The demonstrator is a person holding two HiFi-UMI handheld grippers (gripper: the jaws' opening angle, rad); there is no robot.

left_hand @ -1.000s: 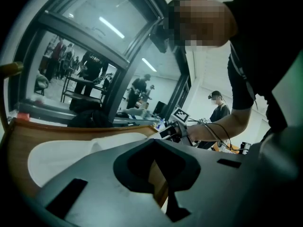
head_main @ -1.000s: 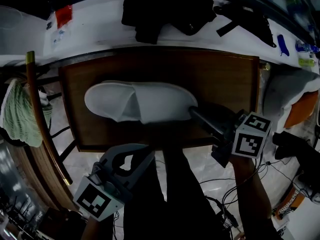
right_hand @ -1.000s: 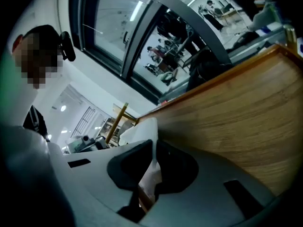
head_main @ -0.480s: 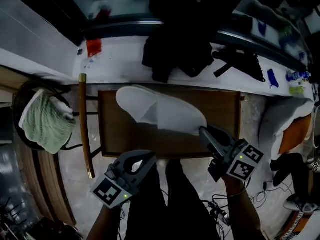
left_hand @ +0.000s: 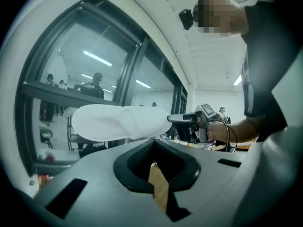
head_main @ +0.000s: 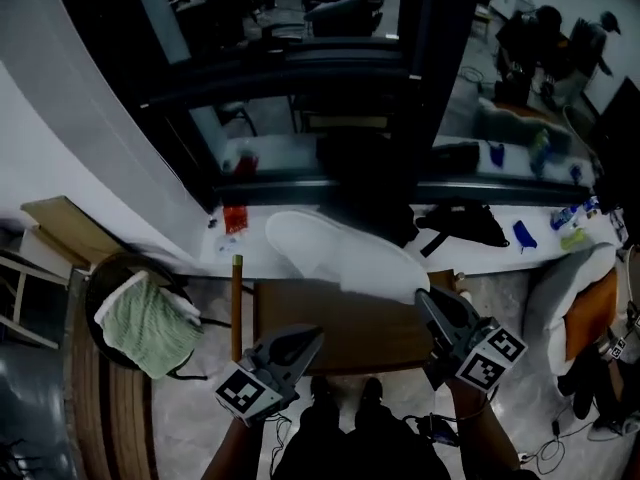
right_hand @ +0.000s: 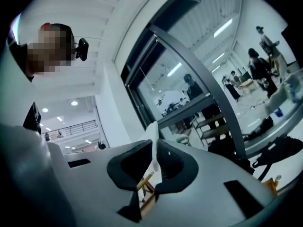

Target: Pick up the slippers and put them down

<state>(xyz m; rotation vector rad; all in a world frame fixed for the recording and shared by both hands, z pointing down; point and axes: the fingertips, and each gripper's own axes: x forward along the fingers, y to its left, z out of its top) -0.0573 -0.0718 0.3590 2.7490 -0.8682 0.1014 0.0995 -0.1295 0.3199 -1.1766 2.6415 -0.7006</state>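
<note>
1. Right claw [head_main: 424, 298]: clenched on the thin heel edge of the white soft fabric slipper [head_main: 335, 253]. Left claw [head_main: 314, 334]: closed on nothing, at 7 o'clock of that slipper.
2. Hangs in the air over the brown wooden desk [head_main: 350, 323], toe toward 10 o'clock from the right claw.
3. Probably light, floppy and unbreakable. Best pinched firmly at the heel rim or sole edge; could slide from a loose pinch.
</note>
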